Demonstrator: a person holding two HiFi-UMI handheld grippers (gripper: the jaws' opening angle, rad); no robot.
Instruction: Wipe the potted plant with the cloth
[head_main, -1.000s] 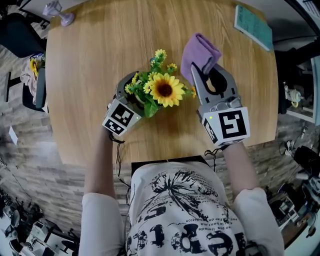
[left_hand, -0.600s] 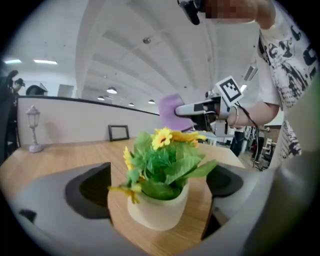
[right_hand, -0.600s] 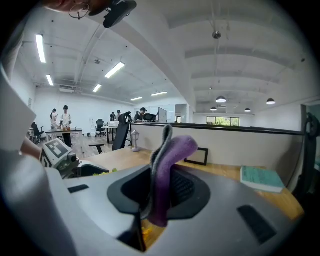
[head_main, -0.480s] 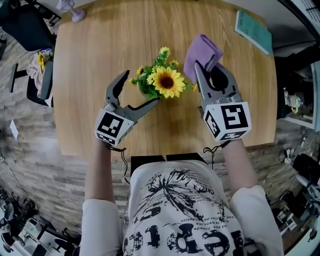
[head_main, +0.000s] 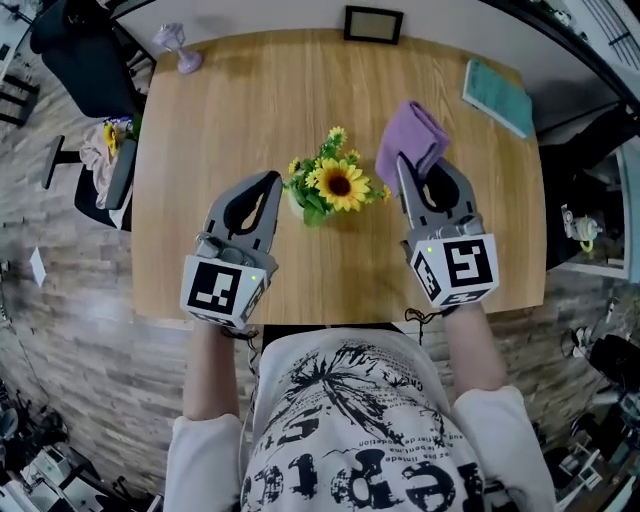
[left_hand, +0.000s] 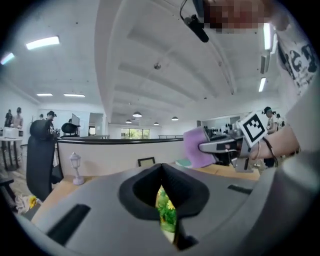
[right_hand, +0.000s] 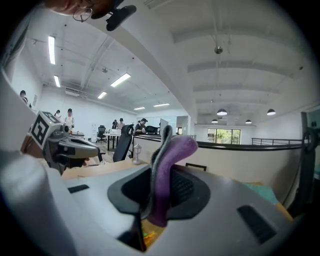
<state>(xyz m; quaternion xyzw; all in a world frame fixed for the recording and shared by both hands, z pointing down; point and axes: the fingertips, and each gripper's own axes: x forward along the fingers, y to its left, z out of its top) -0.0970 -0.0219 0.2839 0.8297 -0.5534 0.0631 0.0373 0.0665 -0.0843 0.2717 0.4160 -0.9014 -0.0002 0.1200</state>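
A: How were the tongs found at that moment?

B: The right tongs (head_main: 420, 165) were seen clamped on the purple cloth (head_main: 410, 135), with a fold of it standing up between the pads. The left tongs (head_main: 271, 180) had just been closed, pads together, and nothing was held in them.

A: And where was the potted plant (head_main: 335, 185) placed?

B: It was seen at the centre of the head view, standing on the tabletop (head_main: 200, 110) between the two tongs. The cloth was held just to the upper right of the sunflower, near it; contact could not be confirmed. The left tongs were seen just left of the leaves.

A: What was judged to be called for, so that the wiping would be done well?

B: It was judged that the cloth should be lowered onto the leaves and drawn along them lightly, from the stem outward, so that nothing would be bent or torn. Since the pot was not gripped, it was thought that it could be tipped by a hard stroke. It would best be steadied with the left tongs first.
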